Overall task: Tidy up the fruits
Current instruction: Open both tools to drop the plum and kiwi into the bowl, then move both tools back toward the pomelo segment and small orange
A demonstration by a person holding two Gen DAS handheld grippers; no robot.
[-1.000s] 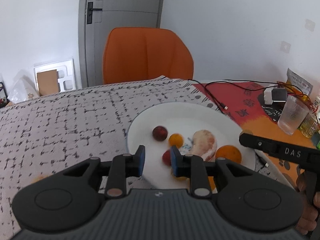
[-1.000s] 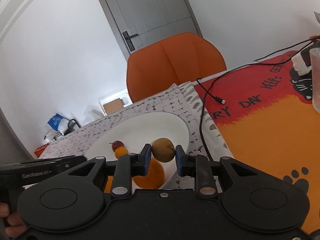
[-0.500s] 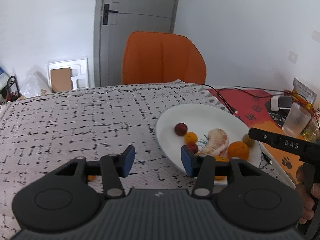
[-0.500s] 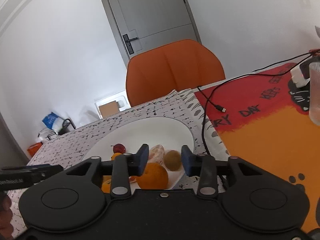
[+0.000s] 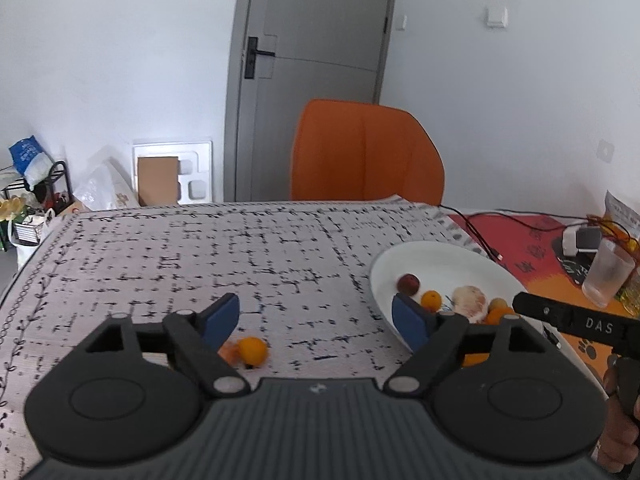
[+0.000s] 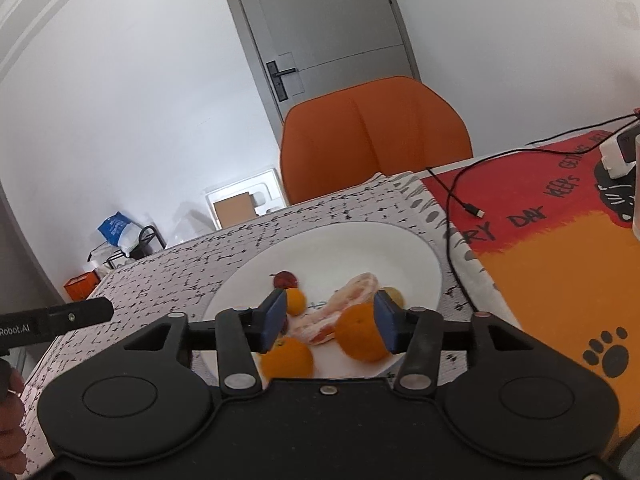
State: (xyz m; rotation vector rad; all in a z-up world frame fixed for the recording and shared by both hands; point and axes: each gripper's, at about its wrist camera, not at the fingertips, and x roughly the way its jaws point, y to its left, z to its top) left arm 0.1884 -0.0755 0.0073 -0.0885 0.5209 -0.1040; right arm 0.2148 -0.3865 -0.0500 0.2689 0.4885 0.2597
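A white plate [image 6: 400,236] holds a red plum [image 6: 285,279], a small orange [image 6: 296,301], a peeled grapefruit [image 6: 352,292], a brownish round fruit [image 6: 394,295] and two larger oranges [image 6: 360,336]. My right gripper [image 6: 330,320] hovers over the plate's near edge. Its jaws are opening and nothing is pressed between them. My left gripper [image 5: 316,318] is over the patterned tablecloth, left of the plate [image 5: 440,256]; its jaws are opening wide and are empty. A small orange [image 5: 253,350] and an orange scrap [image 5: 229,354] lie on the cloth by its left finger.
An orange chair [image 5: 364,152] stands behind the table. A black cable [image 6: 452,200] runs across the red and orange mat [image 6: 560,248] right of the plate. A clear cup [image 5: 606,276] and a charger [image 5: 582,240] stand at the far right.
The right gripper let go of the brownish fruit, which now lies on the plate. Both pairs of jaws widened. The left gripper drew back and left, off the plate and over the cloth.
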